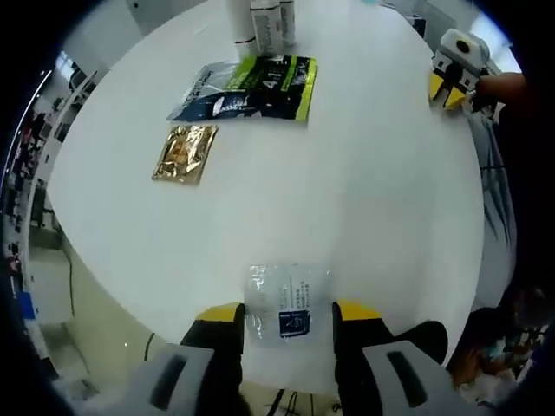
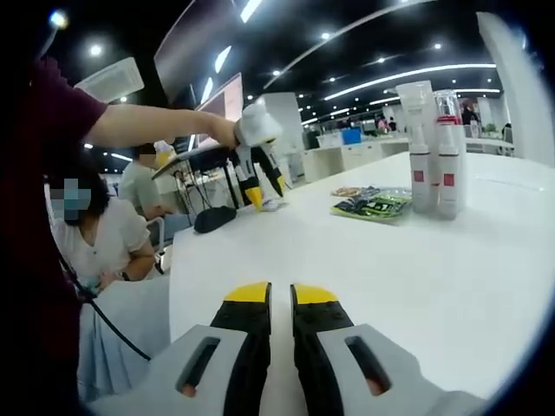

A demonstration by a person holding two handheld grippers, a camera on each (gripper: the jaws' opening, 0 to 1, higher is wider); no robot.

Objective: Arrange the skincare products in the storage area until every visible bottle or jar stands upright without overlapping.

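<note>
My left gripper point(image 1: 288, 314) is open at the near edge of the round white table point(image 1: 373, 199). A clear sachet with a blue label point(image 1: 286, 302) lies flat between its yellow fingertips point(image 1: 222, 313); whether they touch it I cannot tell. Farther on lie a gold sachet point(image 1: 185, 152) and a dark packet with a green panel point(image 1: 247, 87). Tall white bottles point(image 1: 262, 24) stand upright at the far edge. My right gripper point(image 2: 279, 296) is shut on nothing, low over the table point(image 2: 347, 260). It looks toward the bottles point(image 2: 431, 149) and flat packets point(image 2: 373, 205).
The right gripper point(image 1: 453, 71) shows at the table's right rim, held by a hand. In the right gripper view a person's arm holds the left gripper point(image 2: 257, 178) above the table's far side. Another person point(image 2: 104, 234) sits beside the table, with a cable hanging nearby.
</note>
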